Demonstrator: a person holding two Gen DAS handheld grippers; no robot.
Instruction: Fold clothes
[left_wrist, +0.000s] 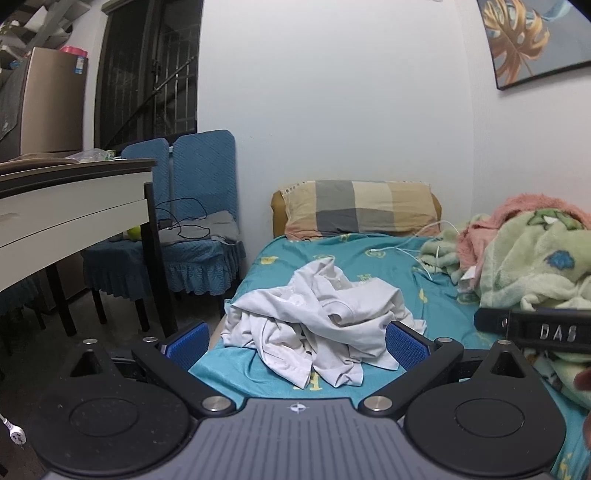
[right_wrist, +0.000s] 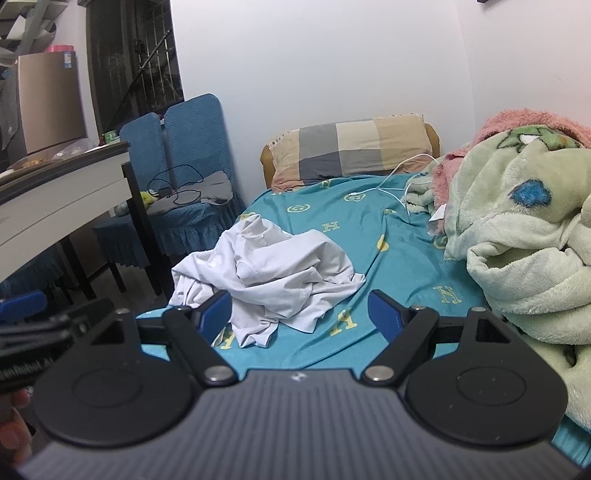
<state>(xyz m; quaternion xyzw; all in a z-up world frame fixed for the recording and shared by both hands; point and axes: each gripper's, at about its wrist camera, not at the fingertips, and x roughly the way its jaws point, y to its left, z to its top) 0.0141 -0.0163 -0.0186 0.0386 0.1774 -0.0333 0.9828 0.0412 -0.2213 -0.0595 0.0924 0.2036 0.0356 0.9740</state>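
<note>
On my left I see the white tabletop (left_wrist: 70, 206) and two blue-covered chairs (left_wrist: 199, 221) beside the bed (left_wrist: 369, 258). My left tool (left_wrist: 295, 341) is spread wide and empty, just short of the crumpled white garment (left_wrist: 317, 317) heaped near the bed's left edge. My right tool (right_wrist: 297, 314) is likewise spread, with the green fleece blanket (right_wrist: 517, 236) bunched at far right.

Bare sheet (right_wrist: 391, 236) lies open in front of and to the right of the crumpled shirt (right_wrist: 273, 273). A heaped blanket (right_wrist: 517, 240) walls the bed's right side; a cable (left_wrist: 424, 247) trails near the pillow (left_wrist: 358, 208). The surface (left_wrist: 74, 206) and chairs (left_wrist: 199, 221) crowd the left.
</note>
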